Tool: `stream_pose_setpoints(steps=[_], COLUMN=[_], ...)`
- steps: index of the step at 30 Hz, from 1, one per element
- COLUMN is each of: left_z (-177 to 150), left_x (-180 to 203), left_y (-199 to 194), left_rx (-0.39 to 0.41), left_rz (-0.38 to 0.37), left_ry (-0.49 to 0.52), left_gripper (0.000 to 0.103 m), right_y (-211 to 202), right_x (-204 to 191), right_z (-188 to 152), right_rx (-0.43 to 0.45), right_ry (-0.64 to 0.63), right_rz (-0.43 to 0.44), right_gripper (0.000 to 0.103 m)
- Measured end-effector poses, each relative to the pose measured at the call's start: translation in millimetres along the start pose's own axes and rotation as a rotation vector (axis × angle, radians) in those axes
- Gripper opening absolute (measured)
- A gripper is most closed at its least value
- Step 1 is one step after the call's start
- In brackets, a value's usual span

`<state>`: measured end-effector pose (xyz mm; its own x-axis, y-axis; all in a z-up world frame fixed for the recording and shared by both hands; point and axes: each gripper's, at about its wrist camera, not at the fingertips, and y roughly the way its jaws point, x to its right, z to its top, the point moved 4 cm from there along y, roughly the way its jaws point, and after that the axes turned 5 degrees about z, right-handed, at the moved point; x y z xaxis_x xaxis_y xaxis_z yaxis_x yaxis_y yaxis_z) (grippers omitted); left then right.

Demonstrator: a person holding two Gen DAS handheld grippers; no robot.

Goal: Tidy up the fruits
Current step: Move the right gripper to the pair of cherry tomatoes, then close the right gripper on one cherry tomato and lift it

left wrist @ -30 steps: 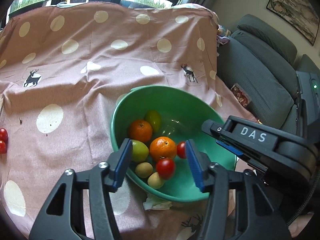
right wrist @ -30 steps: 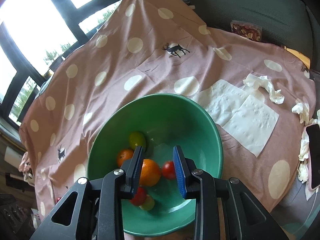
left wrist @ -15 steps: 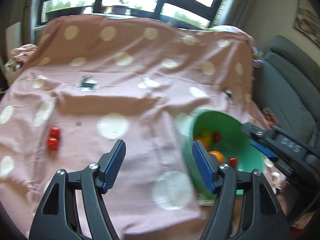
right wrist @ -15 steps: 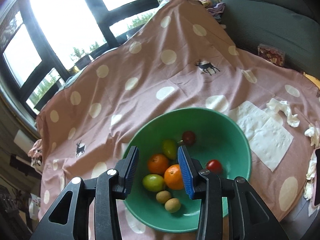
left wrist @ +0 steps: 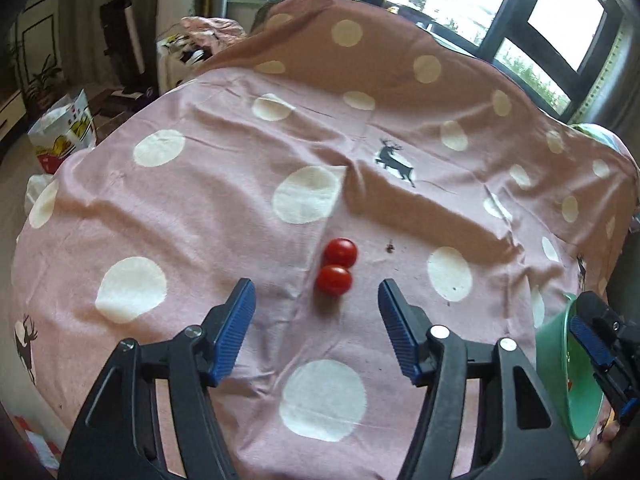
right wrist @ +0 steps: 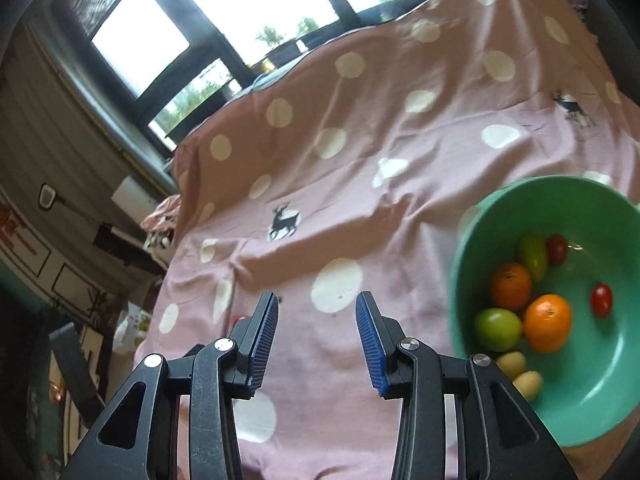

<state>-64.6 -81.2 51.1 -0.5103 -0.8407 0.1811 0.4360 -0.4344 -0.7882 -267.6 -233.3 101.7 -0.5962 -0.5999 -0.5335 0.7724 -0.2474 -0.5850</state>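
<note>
My left tool [left wrist: 316, 300] gapes over two red cherry tomatoes [left wrist: 336, 266] | right tool [right wrist: 316, 336] apart, empty | round green plastic bowl [right wrist: 464, 248] mostly filled; these two remain.

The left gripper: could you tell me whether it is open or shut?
Open. The left gripper holds nothing; its blue pads stand wide apart, with two cherry tomatoes on the cloth beyond them.

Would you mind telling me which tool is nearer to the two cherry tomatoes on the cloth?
Left. The left tool hovers open just short of the cherry tomatoes; the right tool sits beside the green bowl.
</note>
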Motion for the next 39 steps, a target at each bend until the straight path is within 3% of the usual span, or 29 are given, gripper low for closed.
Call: stream_pose_setpoints(steps=[4,7,12,18,29,35,39], left_z=[9.8,10.6,11.2,10.9,10.5,9.2,6.8], left_x=[-29.6,-40.0,-43.2,-37.9,-24.1,-0.4,15.3], left_y=[5.6,12.5,19.9,22.7,24.7,36.6,48.0], left_rx=[0.001,-0.025,-0.052,-0.067,-0.079,-0.1,-0.117], left_rz=[0.053,0.052,0.031,-0.019,-0.085,-0.087,-0.067], left_ry=[-0.086,-0.104,-0.117,-0.106,-0.082,-0.007,0.046], left_gripper=[0.051,0.049,0.048,0.048,0.048,0.048,0.041], right_y=[55.9,100.1,152.3,191.3,191.7,130.0,85.5], right_x=[-39.7,-60.6,-72.9,-70.8,-60.3,-33.2,-14.1], right_z=[-2.1,-10.2,-20.7,-40.3,-36.2,-18.2,-13.6], right_rx=[-0.15,-0.253,-0.337,-0.432,-0.387,-0.267,-0.179], right_ry=[-0.081,-0.106,-0.096,-0.084,-0.066,-0.011,0.012], right_rz=[0.078,0.105,0.12,0.099,0.079,0.075,0.047], right_gripper=[0.041,0.041,0.041,0.034,0.031,0.031,0.031])
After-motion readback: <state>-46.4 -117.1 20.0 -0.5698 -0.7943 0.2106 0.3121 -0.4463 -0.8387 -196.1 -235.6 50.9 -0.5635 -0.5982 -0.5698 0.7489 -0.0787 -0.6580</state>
